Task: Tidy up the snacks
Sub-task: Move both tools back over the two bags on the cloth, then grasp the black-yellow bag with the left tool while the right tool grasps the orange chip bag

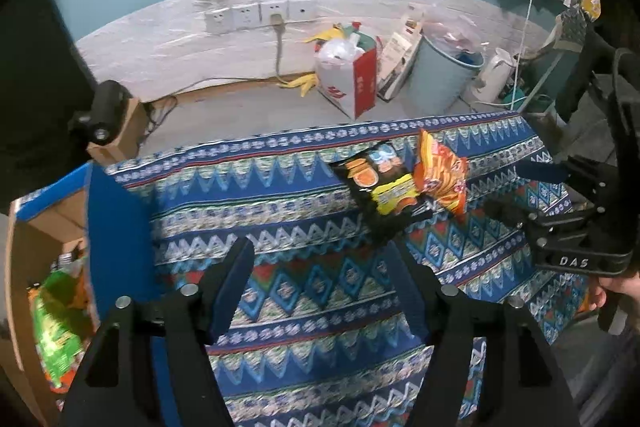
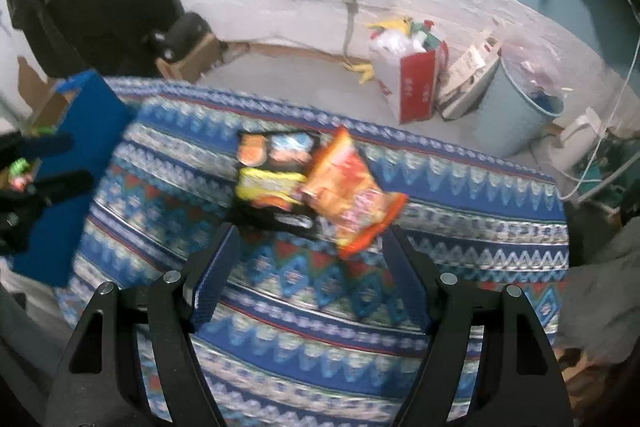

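Looking down along your left gripper (image 1: 320,275), you see both fingers spread wide with nothing between them, only the patterned tablecloth (image 1: 304,307) beneath. Its pads touch no snack. The black snack bag (image 1: 376,183) lies ahead of the fingertips and a little to the right, flat on the cloth near the table's far edge, and the orange snack bag (image 1: 442,173) overlaps its right side.

Your right gripper (image 2: 310,259) also stands wide open and empty (this view is blurred, so fine detail is lost). From here the black snack bag (image 2: 272,175) sits just beyond the left fingertip, and the orange snack bag (image 2: 348,191) lies across its right half, its lower corner reaching towards the gap between the fingers. Whether either finger grazes a bag I cannot tell; neither pad presses on one.

In the left view your right gripper (image 1: 528,195) shows at the right edge, its blue-padded fingers parted just beside the orange bag, with your hand (image 1: 612,291) on its handle below.

At the left of the table stands a blue cardboard box (image 1: 116,227), open at the top, with a green snack bag (image 1: 56,327) inside it. In the right view your left gripper (image 2: 56,163) hangs in front of that box (image 2: 84,131).

On the floor beyond the table are a red-and-white bag (image 1: 352,83), a pale blue bin (image 1: 444,75) and a white kettle (image 1: 496,75).
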Demonstrator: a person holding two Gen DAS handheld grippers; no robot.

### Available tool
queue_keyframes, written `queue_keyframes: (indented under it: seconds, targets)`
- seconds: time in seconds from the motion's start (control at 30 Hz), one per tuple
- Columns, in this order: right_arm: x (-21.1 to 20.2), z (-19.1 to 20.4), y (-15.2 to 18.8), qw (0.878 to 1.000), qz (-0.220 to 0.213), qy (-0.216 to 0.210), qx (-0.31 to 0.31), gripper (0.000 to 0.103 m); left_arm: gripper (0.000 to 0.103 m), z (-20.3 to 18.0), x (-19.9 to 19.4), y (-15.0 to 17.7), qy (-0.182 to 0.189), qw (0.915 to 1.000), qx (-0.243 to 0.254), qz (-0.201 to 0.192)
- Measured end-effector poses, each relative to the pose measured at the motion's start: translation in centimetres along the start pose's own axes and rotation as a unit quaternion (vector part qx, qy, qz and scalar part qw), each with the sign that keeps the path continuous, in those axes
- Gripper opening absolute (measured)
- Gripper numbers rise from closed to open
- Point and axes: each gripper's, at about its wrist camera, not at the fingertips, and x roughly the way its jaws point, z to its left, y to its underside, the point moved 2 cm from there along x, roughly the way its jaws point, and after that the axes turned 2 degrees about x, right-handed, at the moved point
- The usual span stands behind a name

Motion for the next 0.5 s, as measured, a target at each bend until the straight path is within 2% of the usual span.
queue_keyframes:
  seconds: [0.13,0.27,0.33,0.5]
  targets:
    - [1.1,-0.9,-0.2,0.999,0.014,0.005,-0.029,0.075,0.070,-0.4,1.7,-1.0,-0.005,0.9999,0.009,0.006]
    - [2.1,-0.8,-1.3,0.997,0.019,-0.002,-0.070,0.075,0.074,-0.3,2.9,-2.0,0.009,0.9999,0.005,0.006]
    - [2.9,-0.5,-1.8,0.994,0.027,0.005,-0.105,0.077,0.078,-0.5,3.7,-2.5,0.021,0.9997,0.010,0.008]
    - [5.6,-0.4,-2.2,0.985,0.053,0.010,-0.167,0.077,0.078,-0.8,6.4,-2.6,0.022,0.9992,0.026,0.020]
